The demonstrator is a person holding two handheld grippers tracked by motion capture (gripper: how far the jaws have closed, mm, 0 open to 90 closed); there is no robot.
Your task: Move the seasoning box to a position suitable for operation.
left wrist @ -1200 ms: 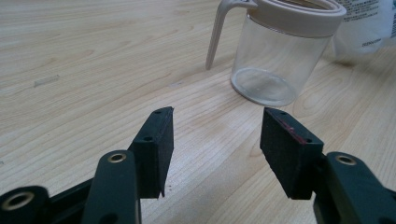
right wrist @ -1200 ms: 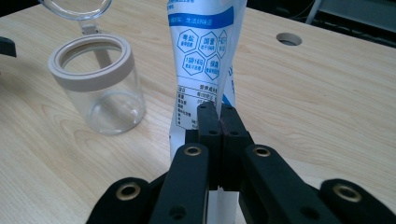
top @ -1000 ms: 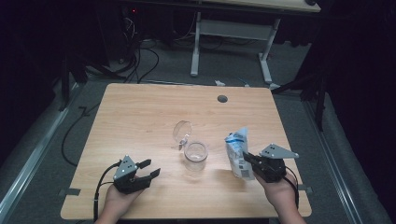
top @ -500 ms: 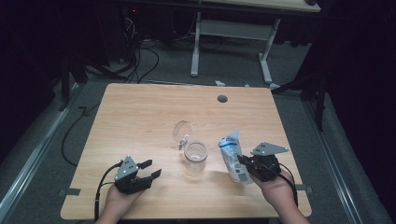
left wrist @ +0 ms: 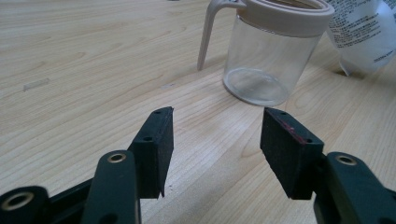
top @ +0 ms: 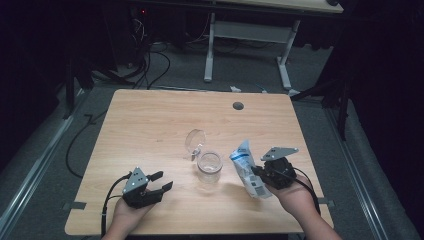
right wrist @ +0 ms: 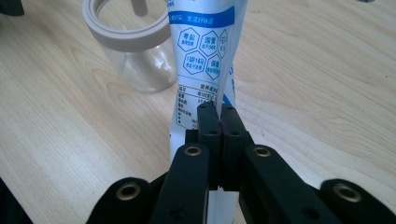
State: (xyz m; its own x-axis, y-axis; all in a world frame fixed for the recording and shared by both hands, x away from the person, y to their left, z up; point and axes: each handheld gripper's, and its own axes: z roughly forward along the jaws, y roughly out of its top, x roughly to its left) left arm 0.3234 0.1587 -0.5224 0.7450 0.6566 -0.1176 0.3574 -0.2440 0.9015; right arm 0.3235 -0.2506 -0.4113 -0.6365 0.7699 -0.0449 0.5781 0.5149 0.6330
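Clear glass makes up the jar [top: 209, 167], which stands upright near the middle of the tabletop [top: 150, 125]; its lid [top: 194, 140] hangs open behind it on a pale hinge arm, and both are hard to make out from the high view because they are see-through. In the left gripper view the jar's top rim is cut off by the upper edge. Just to the right of the jar, the white-and-blue pouch [top: 248, 170] is pinched in the right gripper [top: 258, 172], whose jaws are pressed tight on its lower part; the pouch's top leans toward the jar. In the right gripper view the pouch [right wrist: 204, 56] rises in front of the jar [right wrist: 135, 51] and hides part of its side, and the small print on it is too fine to read. The left gripper [top: 161, 181] sits well to the left of the jar, low over the tabletop, jaws spread wide with nothing between them.
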